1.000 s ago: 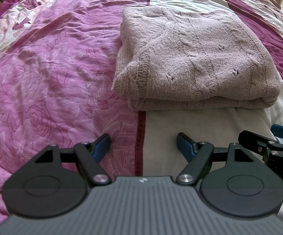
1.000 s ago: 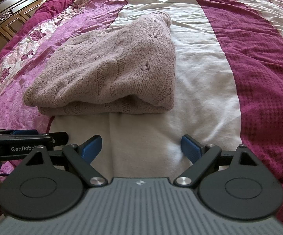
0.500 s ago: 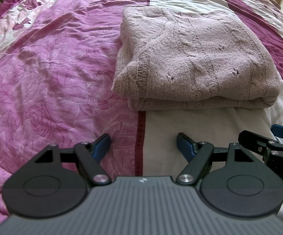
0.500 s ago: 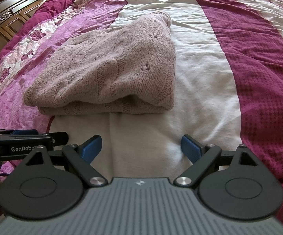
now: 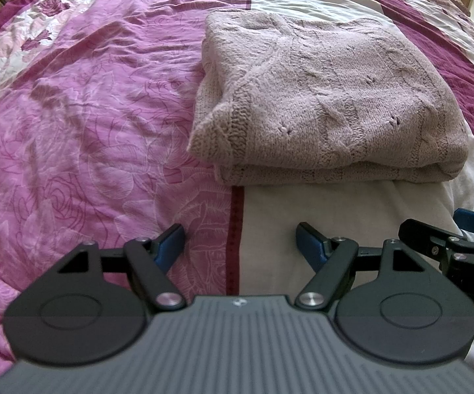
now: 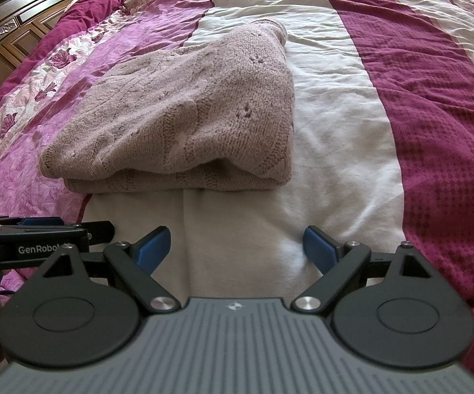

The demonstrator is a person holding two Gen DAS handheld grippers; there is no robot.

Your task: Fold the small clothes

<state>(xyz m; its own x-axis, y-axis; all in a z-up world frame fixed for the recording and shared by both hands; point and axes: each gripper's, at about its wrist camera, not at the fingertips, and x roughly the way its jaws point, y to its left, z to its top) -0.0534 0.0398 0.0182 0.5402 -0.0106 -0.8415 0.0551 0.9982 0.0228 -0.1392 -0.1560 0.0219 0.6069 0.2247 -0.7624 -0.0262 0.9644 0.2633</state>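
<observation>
Bedspread (image 5: 105, 115) in pink florals, white and maroon stripes covers the bed; dark wooden furniture (image 6: 10, 36) stands behind. Folded mauve knit sweater (image 5: 328, 105) lies ahead of the left claw (image 5: 240, 246) and right claw (image 6: 237, 246), untouched; both claws gape, empty.

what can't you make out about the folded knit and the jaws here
- Sweater underside and inner layers: both views, hidden by its own top fold.
- Its sleeves and neckline: tucked inside or hidden, cannot tell.
- Right gripper from the left wrist view: mostly cut off by the right edge.
- Left gripper from the right wrist view: cut off by the left edge.
</observation>
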